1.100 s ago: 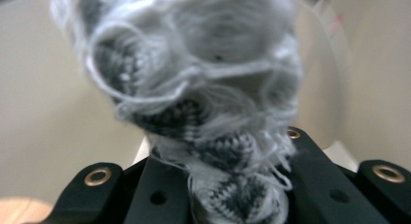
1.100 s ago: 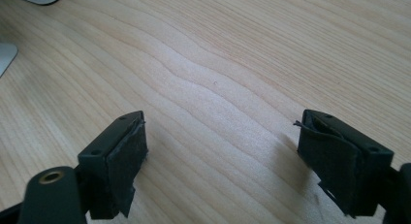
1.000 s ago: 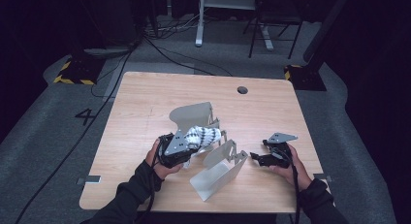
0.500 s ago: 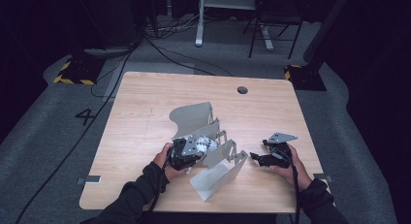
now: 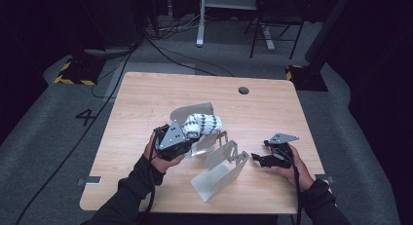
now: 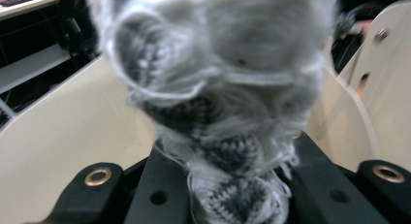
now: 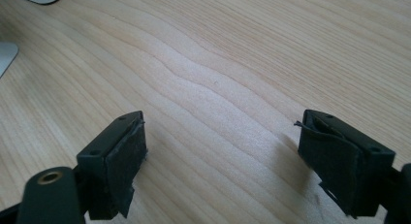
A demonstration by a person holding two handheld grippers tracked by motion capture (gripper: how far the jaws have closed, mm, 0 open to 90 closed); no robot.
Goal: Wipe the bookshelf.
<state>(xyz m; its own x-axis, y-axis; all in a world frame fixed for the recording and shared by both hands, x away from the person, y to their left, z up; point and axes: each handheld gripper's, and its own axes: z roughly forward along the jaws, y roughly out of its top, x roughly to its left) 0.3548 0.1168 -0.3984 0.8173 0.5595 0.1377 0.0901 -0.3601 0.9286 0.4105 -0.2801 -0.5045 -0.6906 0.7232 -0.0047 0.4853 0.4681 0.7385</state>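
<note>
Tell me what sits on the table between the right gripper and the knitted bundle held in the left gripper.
In the high view, the pale metal folding rack stands between the right gripper and the knitted bundle.

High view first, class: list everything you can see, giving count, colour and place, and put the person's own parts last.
table: one, light wood, centre, with a round dark hole near its far edge.
metal rack: one, pale grey hinged panels, middle of the table.
knitted cloth: one, grey and white, bunched above the rack, clamped in the left claw.
floor marking: one, a dark 4, left of the table.
chair: one, black, behind the table.
left claw: one, black, shut on the cloth.
right claw: one, black, open over bare table.
</note>
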